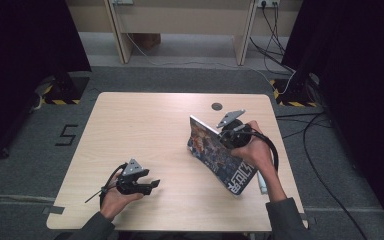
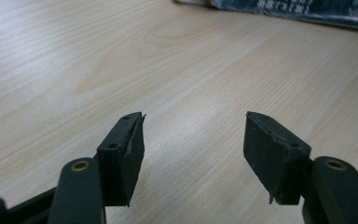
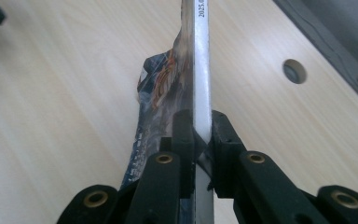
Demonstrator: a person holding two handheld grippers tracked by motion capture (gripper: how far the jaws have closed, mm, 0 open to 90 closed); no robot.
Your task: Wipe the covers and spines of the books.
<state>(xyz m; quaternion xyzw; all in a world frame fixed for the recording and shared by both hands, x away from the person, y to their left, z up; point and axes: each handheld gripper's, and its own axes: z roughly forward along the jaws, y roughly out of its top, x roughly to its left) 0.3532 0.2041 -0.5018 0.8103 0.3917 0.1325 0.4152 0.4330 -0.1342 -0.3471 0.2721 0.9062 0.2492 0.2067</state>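
A magazine [image 1: 215,155] with a dark illustrated cover stands tilted on the right half of the wooden table [image 1: 145,130], its lower edge on the tabletop and its right edge lifted. My right gripper [image 1: 227,135] is shut on that raised edge. In the right gripper view the jaws [image 3: 199,126] pinch the white spine [image 3: 201,70] of the magazine, and the cover curves away to the left. My left gripper [image 1: 155,184] rests near the front left of the table, open, with bare wood between its jaws [image 2: 193,135]. The magazine [image 2: 307,9] lies far ahead of it.
A round cable hole [image 1: 217,106] sits in the table near the far edge, also seen beside the magazine [image 3: 294,71]. A pale strip [image 1: 261,181] lies by the right wrist. Cables [image 1: 280,45] trail on the floor at the right, beyond the table.
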